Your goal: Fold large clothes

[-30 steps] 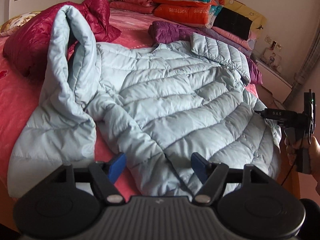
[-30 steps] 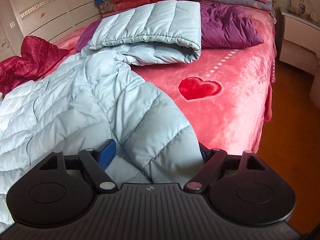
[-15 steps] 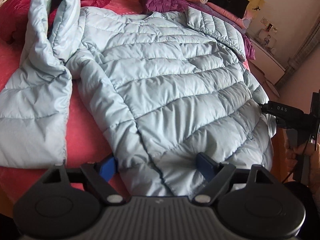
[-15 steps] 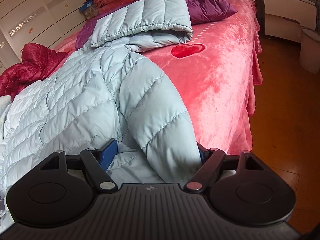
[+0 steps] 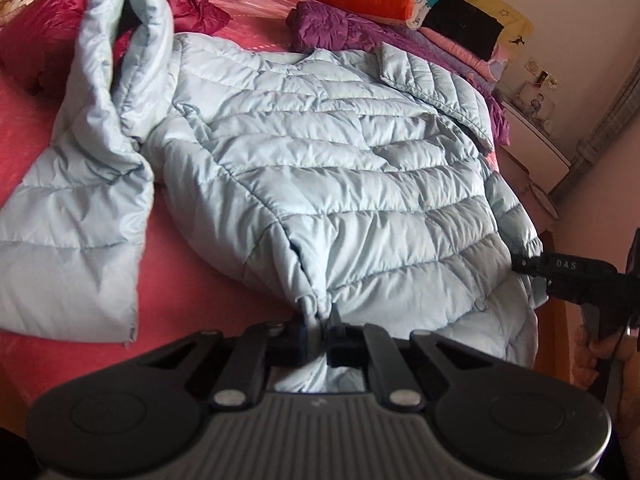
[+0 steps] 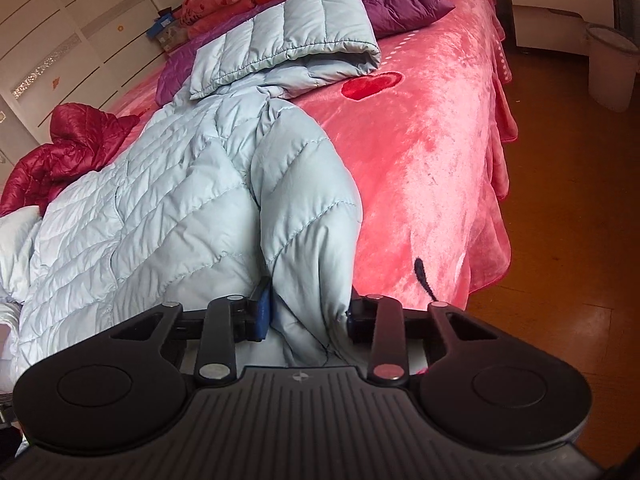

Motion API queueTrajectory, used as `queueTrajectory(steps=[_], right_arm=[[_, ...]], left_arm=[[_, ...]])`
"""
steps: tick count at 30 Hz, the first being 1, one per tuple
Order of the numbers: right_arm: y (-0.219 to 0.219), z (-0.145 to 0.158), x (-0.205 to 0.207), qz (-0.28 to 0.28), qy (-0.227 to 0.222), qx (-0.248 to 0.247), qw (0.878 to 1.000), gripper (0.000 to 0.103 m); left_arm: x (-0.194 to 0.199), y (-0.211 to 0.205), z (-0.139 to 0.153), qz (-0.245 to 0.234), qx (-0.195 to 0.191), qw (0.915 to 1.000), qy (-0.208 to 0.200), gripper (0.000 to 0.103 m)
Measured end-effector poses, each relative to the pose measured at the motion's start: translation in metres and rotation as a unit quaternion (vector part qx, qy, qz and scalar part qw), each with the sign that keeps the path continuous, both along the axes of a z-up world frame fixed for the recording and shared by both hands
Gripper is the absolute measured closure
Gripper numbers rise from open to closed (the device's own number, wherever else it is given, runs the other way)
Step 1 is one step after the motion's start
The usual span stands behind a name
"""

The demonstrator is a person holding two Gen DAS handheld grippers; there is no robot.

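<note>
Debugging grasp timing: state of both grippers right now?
Left gripper: shut on the light blue jacket hem.
Right gripper: jaws closing, a thick fold of jacket between them.

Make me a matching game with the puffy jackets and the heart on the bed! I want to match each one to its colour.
Things:
1. Big quilted puffer jacket spread on the bed
2. Crumpled shiny jacket near the wardrobe
3. Quilted jacket by the pillows
4. Heart shape on the blanket

Colours:
A. purple
B. bright red
C. pale blue
D. dark red

Pairs: 1-C, 2-D, 3-A, 4-B
</note>
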State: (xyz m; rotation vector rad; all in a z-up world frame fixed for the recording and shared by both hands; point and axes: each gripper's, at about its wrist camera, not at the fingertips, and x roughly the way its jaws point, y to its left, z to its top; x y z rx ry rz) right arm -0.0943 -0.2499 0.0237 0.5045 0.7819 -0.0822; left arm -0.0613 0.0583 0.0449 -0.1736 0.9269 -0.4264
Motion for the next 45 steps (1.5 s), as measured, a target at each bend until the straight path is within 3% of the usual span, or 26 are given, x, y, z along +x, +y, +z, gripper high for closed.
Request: queueTrajectory(steps=[10,16,20,23,25,30,37,41,45], right_arm=[[0.05,0.005,-0.017,0.061,0.032,0.017,0.997,0.07],[0.087,0.006,-0.021,0.104,0.046,-0.03,0.993,0.07],[0.075,0.002,-0.016,0.08,0.05,-0.005,0.996,0.071],[0.067,0.001,-0.021,0.06,0.049,0.004,0.997,0.057],[0.062,0.004,-0.025,0.045,0.046,0.001,0.998,0.034],[0.046,0.016,-0.035,-0.004,0.021,-0.021,1.0,0.009],[0.036,0.038,-0.044,-0.044,-0.055,-0.038,0.997,0.005],[0.055,0.042,-0.038,-0.008,-0.09,-0.042,0.995,0.002],[0.084,0.04,-0.022,0.045,-0.108,-0.072,0.991,0.002]], left_arm=[[0.013,0.051,0.023,0.098,0.022,0.9944,-0.033,0.098],[0.011,0.051,0.015,0.086,0.047,0.9951,-0.015,0.098],[0.008,0.05,0.029,0.077,0.038,0.996,-0.025,0.097],[0.007,0.055,0.043,0.074,0.034,0.996,-0.036,0.087],[0.005,0.061,0.051,0.08,0.033,0.9952,-0.046,0.077],[0.014,0.083,0.074,0.117,0.037,0.9886,-0.087,0.062],[0.059,0.082,0.061,0.145,0.078,0.9817,-0.096,0.062],[0.078,0.076,0.05,0.156,0.111,0.9756,-0.107,0.063],[0.087,0.08,0.046,0.177,0.12,0.9699,-0.117,0.078]])
